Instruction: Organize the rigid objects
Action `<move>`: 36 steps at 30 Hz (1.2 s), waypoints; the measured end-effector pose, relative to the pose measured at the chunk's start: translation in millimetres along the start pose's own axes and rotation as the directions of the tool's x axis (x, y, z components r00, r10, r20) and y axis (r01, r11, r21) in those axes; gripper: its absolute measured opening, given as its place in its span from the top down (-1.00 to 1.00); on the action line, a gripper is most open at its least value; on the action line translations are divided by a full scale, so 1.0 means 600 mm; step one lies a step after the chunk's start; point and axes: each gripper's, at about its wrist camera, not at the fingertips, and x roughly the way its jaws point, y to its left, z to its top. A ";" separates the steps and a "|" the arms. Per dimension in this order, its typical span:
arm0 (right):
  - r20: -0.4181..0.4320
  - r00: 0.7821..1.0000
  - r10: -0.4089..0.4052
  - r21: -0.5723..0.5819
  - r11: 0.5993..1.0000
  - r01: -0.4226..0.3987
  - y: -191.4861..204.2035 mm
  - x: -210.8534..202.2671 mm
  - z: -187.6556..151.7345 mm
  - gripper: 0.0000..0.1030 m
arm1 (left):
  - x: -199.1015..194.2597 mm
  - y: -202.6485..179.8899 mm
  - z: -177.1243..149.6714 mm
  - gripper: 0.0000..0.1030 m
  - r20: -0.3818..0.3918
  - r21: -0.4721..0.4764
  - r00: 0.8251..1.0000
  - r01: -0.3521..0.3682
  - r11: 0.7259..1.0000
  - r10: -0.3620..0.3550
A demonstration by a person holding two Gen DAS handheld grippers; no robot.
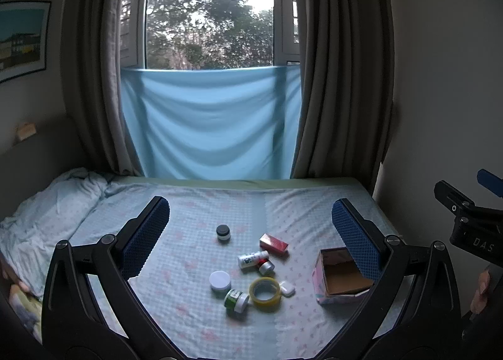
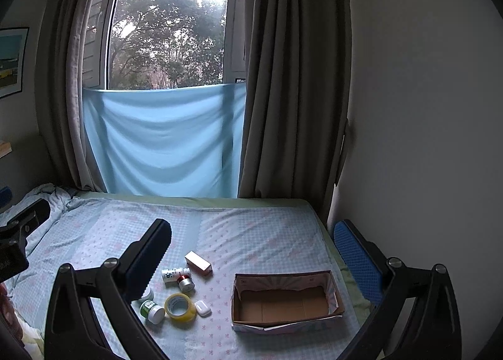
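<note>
Small rigid items lie on the bed: a black-lidded jar (image 1: pixel 223 232), a red box (image 1: pixel 273 244) (image 2: pixel 198 263), a white bottle (image 1: pixel 252 259) (image 2: pixel 174 274), a red-banded tin (image 1: pixel 266 267) (image 2: pixel 185 283), a white-lidded jar (image 1: pixel 220 281), a green jar (image 1: pixel 236 299) (image 2: pixel 152 310), a tape roll (image 1: pixel 265 293) (image 2: pixel 180 306) and a white case (image 1: pixel 287 288) (image 2: pixel 203 308). An open, empty cardboard box (image 1: pixel 341 278) (image 2: pixel 284 301) sits to their right. My left gripper (image 1: pixel 248 228) and right gripper (image 2: pixel 251 250) are open and empty, held above the bed.
The bed (image 2: pixel 261 234) has a pale patterned sheet. A rumpled quilt (image 1: pixel 47 202) lies at the left. A wall (image 2: pixel 424 140) runs along the right. Curtains (image 1: pixel 339 77) and a blue cloth (image 1: pixel 210 121) hang at the window behind.
</note>
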 end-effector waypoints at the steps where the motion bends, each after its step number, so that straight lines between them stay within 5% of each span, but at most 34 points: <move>1: 0.000 1.000 0.001 0.001 1.000 -0.001 0.001 -0.001 0.001 -1.00 | 0.000 0.000 0.000 -0.99 -0.001 -0.004 1.000 -0.016 1.000 0.016; 36: 0.000 0.999 0.048 -0.019 0.999 -0.048 0.004 0.013 0.015 -1.00 | 0.011 -0.003 -0.001 -0.99 0.000 -0.026 0.997 -0.075 0.997 0.075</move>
